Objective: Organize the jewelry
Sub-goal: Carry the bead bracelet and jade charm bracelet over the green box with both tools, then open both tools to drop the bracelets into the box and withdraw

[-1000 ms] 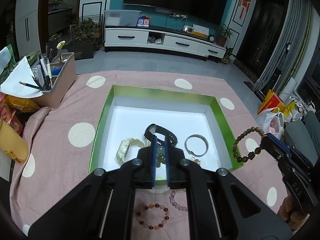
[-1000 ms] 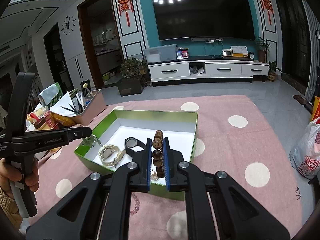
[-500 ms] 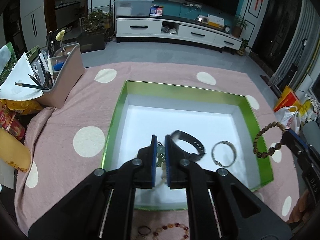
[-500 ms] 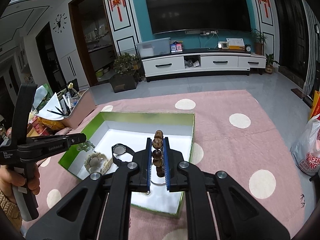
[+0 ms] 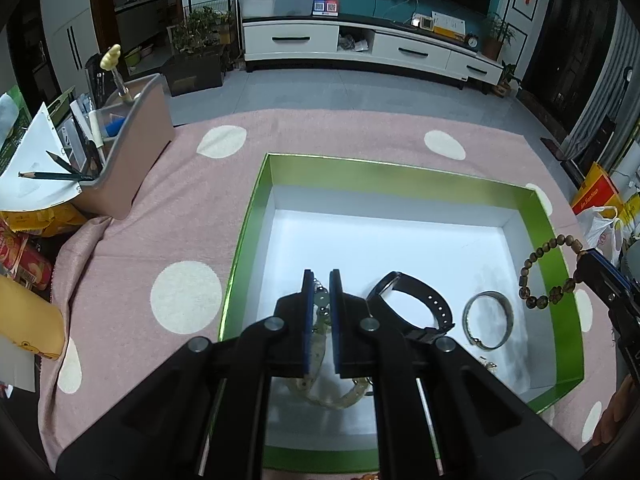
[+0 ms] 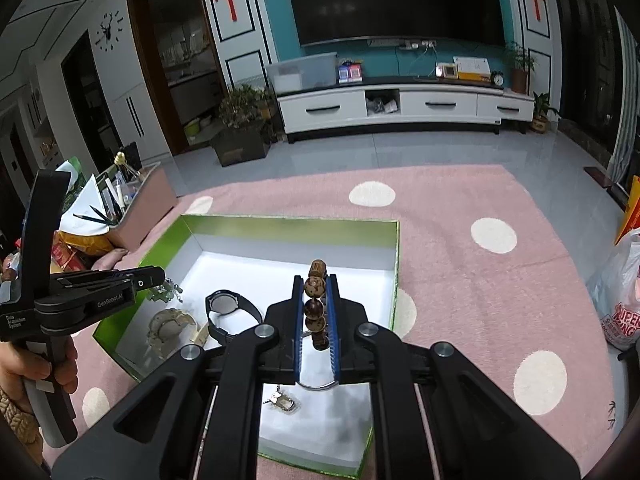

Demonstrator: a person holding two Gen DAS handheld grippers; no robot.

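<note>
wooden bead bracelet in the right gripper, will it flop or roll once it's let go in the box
The wooden bead bracelet hangs as a loose loop from the right gripper, so it is probably strung and floppy. It would likely slump flat on the green box floor rather than roll. Its round beads may still slip between smooth pads.

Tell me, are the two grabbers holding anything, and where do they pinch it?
Yes. The left gripper pinches a pale green pendant. The right gripper pinches a brown bead bracelet across its beads. Both hang over the box.
</note>
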